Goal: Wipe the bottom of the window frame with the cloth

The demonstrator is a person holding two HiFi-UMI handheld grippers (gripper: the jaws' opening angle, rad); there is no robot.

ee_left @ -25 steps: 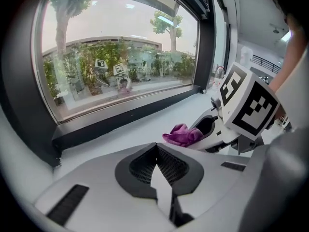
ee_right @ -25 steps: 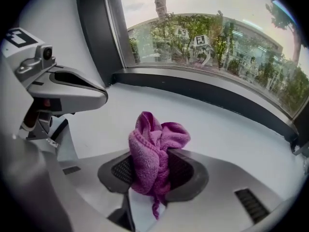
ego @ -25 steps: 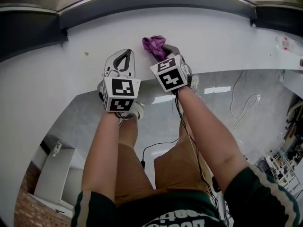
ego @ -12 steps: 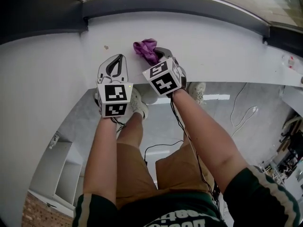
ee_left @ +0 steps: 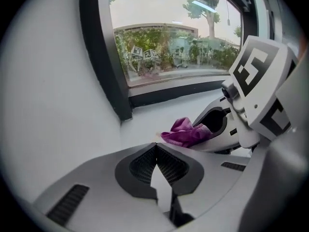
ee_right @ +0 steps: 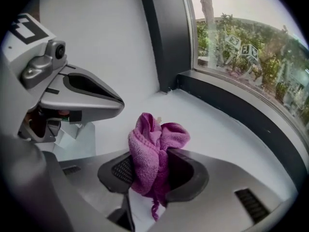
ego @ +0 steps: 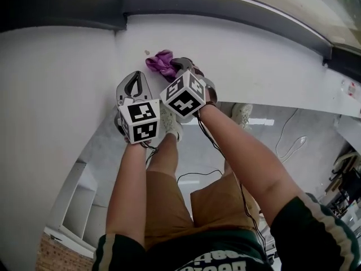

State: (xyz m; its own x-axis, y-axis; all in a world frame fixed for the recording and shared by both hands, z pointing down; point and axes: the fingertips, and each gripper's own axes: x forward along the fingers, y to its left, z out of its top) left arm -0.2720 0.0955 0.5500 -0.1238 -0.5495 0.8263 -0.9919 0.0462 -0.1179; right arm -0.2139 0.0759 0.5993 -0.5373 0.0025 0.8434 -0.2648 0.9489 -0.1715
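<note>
**Two grippers at the window sill: cloth clamped in the right unit**

1. Right gripper: the jaws are closed on the purple cloth. The cloth is bunched between the ribbed pads. A folded lump stands out beyond the tips and a thin tail hangs down behind them.

2. Left gripper: the jaw tips meet with nothing between them. Only a narrow slot stays open lower down, and the white surface shows through it.

3. Relative position: in the head view the two units sit side by side, with their marker cubes close together. The right marker cube is tilted and the left marker cube is more square to the camera. The right gripper reaches further forward than the left.

4. Cloth location: the cloth is over the white sill, just short of the dark bottom rail of the window frame. It is near the corner where that rail joins the dark upright post. A small tan speck lies on the sill just beside it. The views do not confirm that the cloth presses on the sill.

5. Surroundings: green trees show through the glass, which also reflects the two marker cubes. The head view shows the person's bare forearms, brown shorts and a dark green top above a grey floor.
</note>
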